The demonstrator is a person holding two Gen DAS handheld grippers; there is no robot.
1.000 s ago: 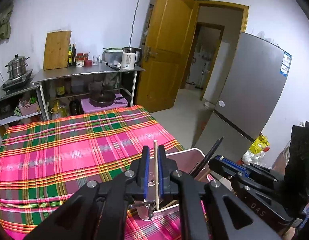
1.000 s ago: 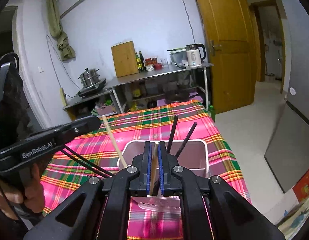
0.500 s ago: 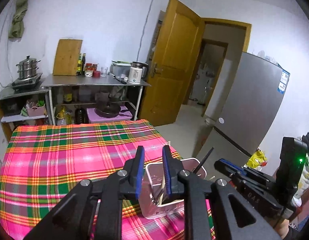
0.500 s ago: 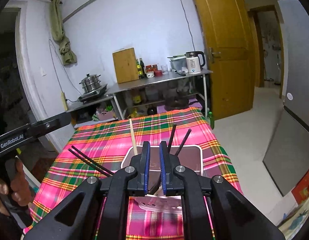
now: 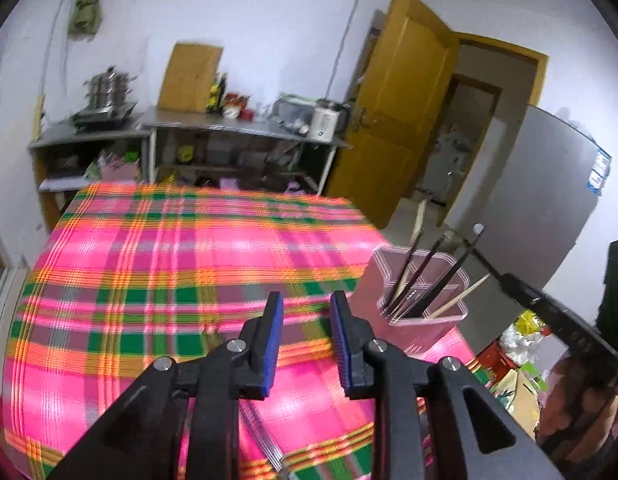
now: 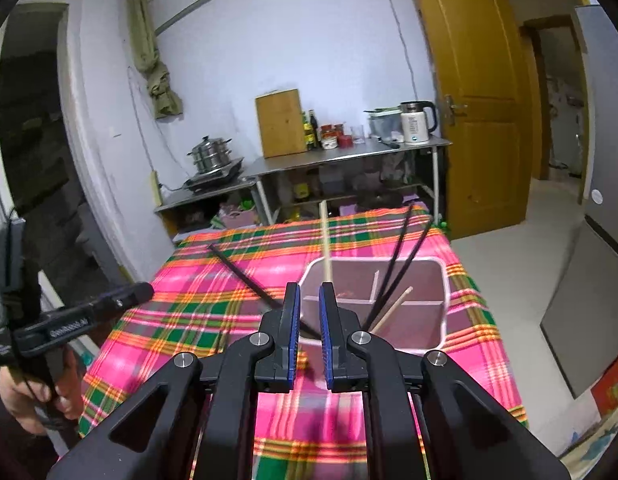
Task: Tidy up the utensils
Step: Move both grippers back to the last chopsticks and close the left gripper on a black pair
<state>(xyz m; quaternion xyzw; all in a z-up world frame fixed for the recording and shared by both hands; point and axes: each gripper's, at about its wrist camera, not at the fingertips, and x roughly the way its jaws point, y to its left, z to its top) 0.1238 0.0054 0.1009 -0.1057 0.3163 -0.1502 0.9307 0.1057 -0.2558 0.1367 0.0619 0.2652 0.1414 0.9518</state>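
Note:
A clear pink divided utensil holder (image 5: 423, 292) stands near the right edge of the plaid-covered table (image 5: 169, 280). It holds several dark chopsticks (image 5: 419, 274) and pale wooden ones (image 5: 461, 294). My left gripper (image 5: 307, 340) is open and empty, left of the holder and above the cloth. In the right wrist view the holder (image 6: 405, 304) is just beyond my right gripper (image 6: 307, 320), which is open a little and empty. Dark chopsticks (image 6: 401, 256) and a wooden chopstick (image 6: 326, 244) lean in it. The left gripper (image 6: 77, 312) shows at the far left.
Metal shelves (image 6: 341, 160) with a steamer pot (image 6: 211, 154), cutting board (image 6: 279, 122), bottles and kettle (image 6: 415, 122) stand behind the table. A yellow door (image 6: 477, 92) and grey fridge (image 5: 537, 200) are at the right. Thin utensils (image 5: 261, 440) lie on the cloth under my left gripper.
My left gripper let go of the wooden chopstick into the holder, opened wide and swung left away from it. My right gripper opened slightly, released its chopstick and drew back.

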